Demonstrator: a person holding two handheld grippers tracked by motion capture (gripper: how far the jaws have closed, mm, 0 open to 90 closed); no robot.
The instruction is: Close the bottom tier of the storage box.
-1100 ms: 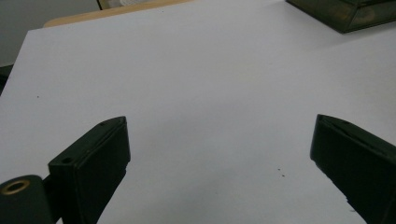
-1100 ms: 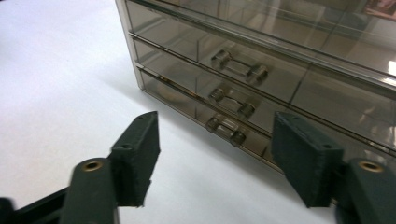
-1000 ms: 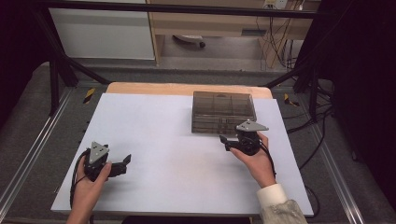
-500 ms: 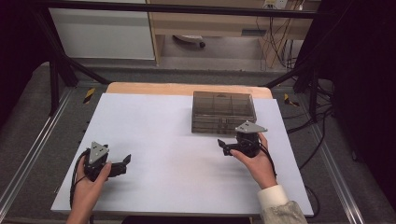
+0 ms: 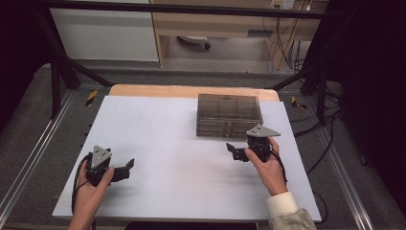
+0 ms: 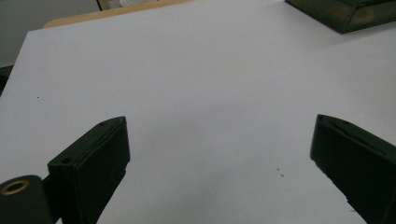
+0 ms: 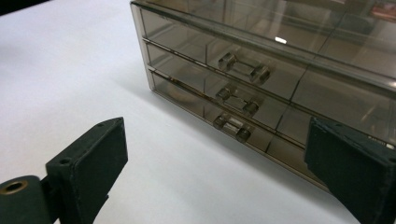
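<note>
The smoky drawer box (image 5: pixel 229 115) sits at the far right of the white bench (image 5: pixel 163 143), all three drawers shut. Just in front of it, the right tongs (image 5: pixel 234 151) have just been opening and gape wide, holding nothing. The left tongs (image 5: pixel 125 168), well apart near the front left, also gape wide and bare.

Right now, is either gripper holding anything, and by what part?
Nothing is held. The right gripper has its jaws wide open in front of the drawer box, apart from it. The left gripper is open over the bare table.
</note>
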